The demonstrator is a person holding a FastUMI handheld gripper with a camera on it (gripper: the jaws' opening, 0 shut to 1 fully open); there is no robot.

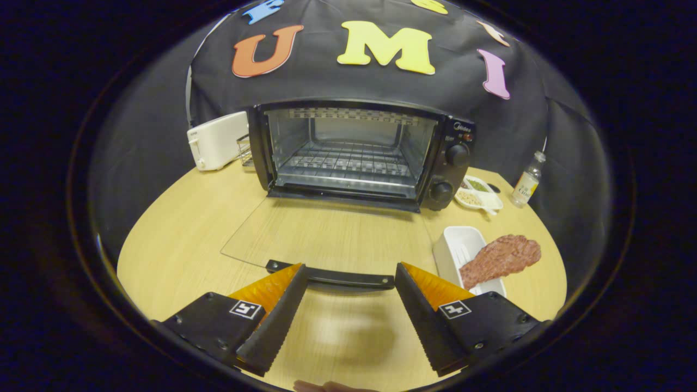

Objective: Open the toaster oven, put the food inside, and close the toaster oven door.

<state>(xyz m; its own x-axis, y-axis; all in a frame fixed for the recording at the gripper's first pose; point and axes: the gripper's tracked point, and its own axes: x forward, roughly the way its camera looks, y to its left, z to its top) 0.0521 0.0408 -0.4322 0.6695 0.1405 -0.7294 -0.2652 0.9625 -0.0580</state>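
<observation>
Loading still to come

Hovering over the dropped door (326,234) — tongs (351,280) spread wide, holding nothing, handle (337,279) just beyond the tips. Oven (359,152) open, rack bare. Meat (501,258) waiting on the white dish (454,247) on the worktop (185,228) — loading and closing left.

**Toaster oven open, meat waiting beside it**

The toaster oven (359,152) stands on the bench (179,239) with its glass door (321,239) folded flat toward the tongs (351,272). The tongs are spread wide, their tips at either end of the door's handle (332,279), gripping nothing. Right of the door, a slab of raw meat (501,258) rests across a white tray (463,250). Left of the oven sits a white toaster (218,140); right of it, a small dish (479,193) and a bottle (528,182).
</observation>
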